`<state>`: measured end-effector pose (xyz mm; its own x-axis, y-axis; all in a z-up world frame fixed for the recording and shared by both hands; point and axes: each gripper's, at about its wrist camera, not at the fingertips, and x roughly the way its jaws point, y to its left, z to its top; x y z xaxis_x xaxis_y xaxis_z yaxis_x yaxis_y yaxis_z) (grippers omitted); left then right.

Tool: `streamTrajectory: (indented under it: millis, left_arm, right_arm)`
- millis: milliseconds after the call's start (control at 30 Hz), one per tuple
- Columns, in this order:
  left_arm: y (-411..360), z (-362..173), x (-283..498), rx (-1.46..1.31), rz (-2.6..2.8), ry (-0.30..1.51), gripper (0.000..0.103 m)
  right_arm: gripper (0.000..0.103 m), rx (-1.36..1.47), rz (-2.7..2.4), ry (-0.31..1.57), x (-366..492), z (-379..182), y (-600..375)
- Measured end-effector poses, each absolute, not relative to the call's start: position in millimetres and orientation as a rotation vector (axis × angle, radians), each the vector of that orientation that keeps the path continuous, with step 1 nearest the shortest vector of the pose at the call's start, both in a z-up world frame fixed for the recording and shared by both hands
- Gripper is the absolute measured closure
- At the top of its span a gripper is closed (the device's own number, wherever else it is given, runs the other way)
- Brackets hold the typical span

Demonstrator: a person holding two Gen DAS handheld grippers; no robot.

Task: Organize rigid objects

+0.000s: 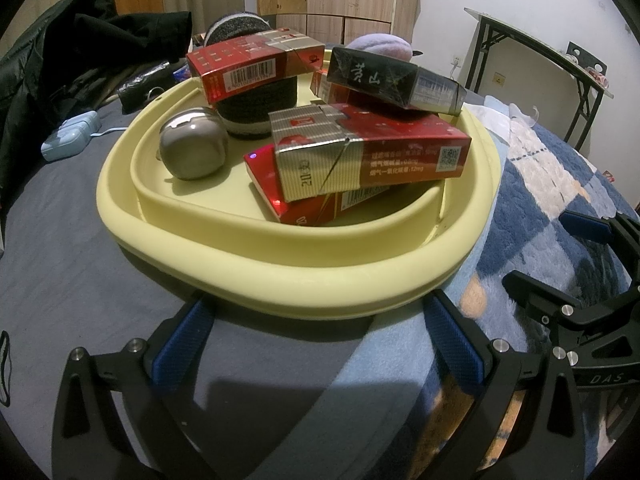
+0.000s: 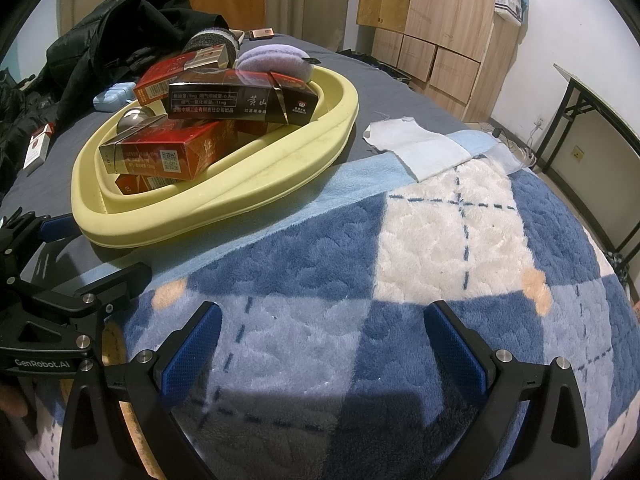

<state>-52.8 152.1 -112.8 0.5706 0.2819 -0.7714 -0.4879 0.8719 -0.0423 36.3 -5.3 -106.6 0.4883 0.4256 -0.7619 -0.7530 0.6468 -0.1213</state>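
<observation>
Yellow tray (image 1: 280, 280) piled full on bed; both claws, left claw (image 1: 320, 344) and right claw (image 2: 324, 344), spread, empty. Lift top red pack (image 1: 372, 148) squarely, avoid toppling stack.

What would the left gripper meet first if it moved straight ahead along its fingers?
Probably the near rim of the yellow tray, just ahead of the open left gripper; depth is uncertain.

Checked fleece blanket (image 2: 400, 260), white cloth (image 2: 416, 146), black jacket (image 2: 120, 16) (heaped behind), folding table (image 2: 592, 120).
</observation>
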Motion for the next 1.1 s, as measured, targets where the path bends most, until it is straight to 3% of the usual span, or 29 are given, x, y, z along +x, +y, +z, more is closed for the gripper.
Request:
streamTrajectory:
  millis: [1100]
  left_arm:
    - [154.6, -113.4, -53.4, -0.265, 0.456, 0.850, 0.000]
  right_arm:
    - [0.000, -0.481, 0.750, 0.766, 36.5, -106.4, -5.3]
